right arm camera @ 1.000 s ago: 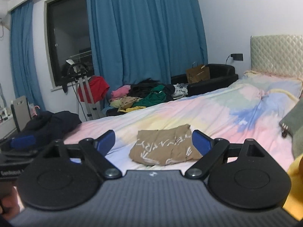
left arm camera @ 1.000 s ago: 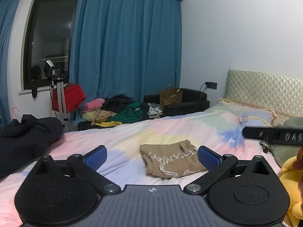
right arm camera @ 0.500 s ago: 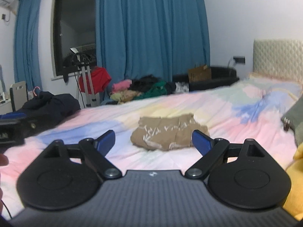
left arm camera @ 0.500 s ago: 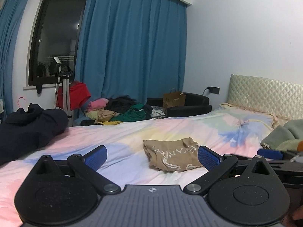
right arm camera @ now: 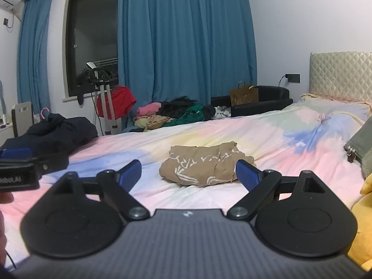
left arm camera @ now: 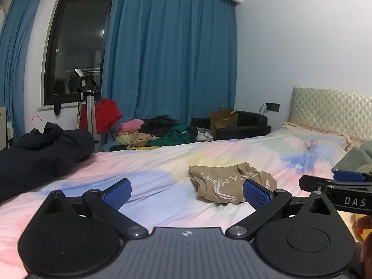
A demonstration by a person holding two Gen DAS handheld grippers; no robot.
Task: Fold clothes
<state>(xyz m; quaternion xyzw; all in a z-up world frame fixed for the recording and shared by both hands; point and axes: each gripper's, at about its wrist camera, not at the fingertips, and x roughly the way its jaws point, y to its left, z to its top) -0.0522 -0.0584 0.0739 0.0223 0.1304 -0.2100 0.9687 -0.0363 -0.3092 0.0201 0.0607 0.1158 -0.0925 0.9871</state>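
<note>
A tan garment with white lettering (left arm camera: 229, 183) lies folded in a loose bundle on the pastel bedspread (left arm camera: 162, 162); it also shows in the right wrist view (right arm camera: 204, 166). My left gripper (left arm camera: 187, 191) is open and empty, held above the bed short of the garment. My right gripper (right arm camera: 188, 173) is open and empty, also short of the garment. The right gripper shows at the right edge of the left wrist view (left arm camera: 337, 186). The left gripper shows at the left edge of the right wrist view (right arm camera: 25, 165).
A dark navy garment (left arm camera: 41, 153) is heaped on the bed's left side. A pile of mixed clothes (left arm camera: 158, 133) lies beyond the far bed edge by the blue curtain. A grey-green pillow (right arm camera: 362, 144) and a yellow plush (right arm camera: 362, 220) sit at right, near the headboard (left arm camera: 332, 114).
Both grippers have shifted a little over the bed and stay open. Each gripper now shows more clearly at the edge of the other's view. The tan garment has not moved.
</note>
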